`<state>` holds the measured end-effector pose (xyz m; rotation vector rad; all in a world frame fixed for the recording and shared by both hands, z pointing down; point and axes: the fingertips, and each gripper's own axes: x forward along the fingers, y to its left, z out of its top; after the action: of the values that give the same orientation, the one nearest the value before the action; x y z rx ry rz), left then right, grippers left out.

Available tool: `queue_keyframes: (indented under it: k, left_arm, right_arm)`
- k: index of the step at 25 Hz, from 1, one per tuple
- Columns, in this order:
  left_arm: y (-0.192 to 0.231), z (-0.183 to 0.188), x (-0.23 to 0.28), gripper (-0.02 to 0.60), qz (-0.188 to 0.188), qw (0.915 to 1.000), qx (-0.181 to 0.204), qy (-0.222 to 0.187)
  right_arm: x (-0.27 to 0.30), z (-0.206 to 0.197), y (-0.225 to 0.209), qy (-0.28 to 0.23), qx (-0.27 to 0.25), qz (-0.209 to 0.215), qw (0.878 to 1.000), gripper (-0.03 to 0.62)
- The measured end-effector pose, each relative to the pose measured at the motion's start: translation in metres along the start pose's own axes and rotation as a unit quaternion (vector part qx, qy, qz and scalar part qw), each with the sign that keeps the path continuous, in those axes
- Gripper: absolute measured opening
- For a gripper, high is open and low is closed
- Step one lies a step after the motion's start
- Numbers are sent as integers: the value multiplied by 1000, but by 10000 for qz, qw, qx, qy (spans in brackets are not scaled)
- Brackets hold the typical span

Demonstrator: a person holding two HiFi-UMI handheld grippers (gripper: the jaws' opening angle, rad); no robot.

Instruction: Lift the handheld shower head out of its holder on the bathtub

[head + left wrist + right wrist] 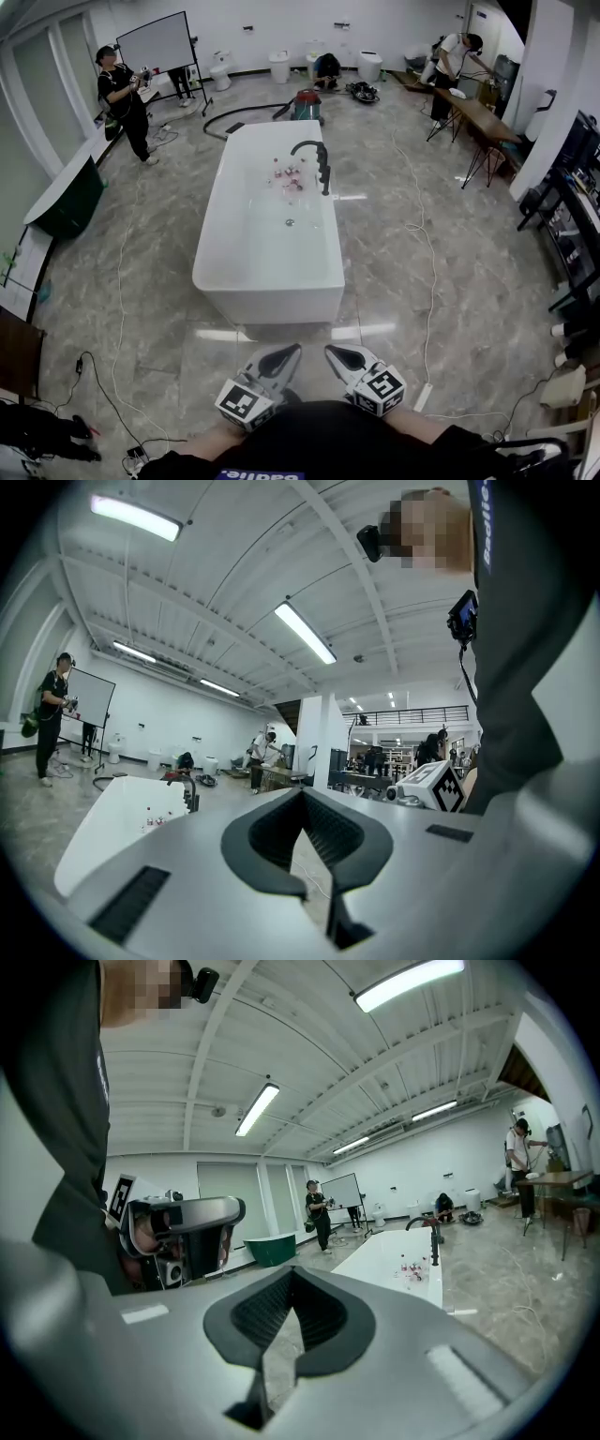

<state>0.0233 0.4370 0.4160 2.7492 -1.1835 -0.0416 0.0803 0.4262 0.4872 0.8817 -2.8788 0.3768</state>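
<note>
Both left gripper [289, 354], right gripper [336, 354] fingers closed, empty; black shower head [325, 176] upright on bathtub [267, 302]

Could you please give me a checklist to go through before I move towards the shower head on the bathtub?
1. Black faucet fixture on the white freestanding bathtub in view: ok.
2. Shower head seated in its holder: cannot tell, too small.
3. Left gripper empty: ok, jaws together on nothing.
4. Right gripper ready to grasp: not ok, jaws shut, empty.
5. Fixture within reach: not ok, both grippers sit short of the tub's near end.
6. Floor right of the tub free of trip hazards: not ok, a white cable lies on the grey marble floor.
</note>
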Motion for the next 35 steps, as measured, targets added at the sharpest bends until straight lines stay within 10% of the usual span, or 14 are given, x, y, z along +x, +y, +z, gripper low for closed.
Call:
queue_keyframes:
  k: [12,35]
  left_arm:
    - [58,7,63,5,-236,9997,29,-34]
    - [372,39,186,5,-900,9958,-112,129]
  right_arm:
    - [39,16,-78,116,-77,-337,9993,2]
    - [322,94,-228,252,36,-955,9951,2]
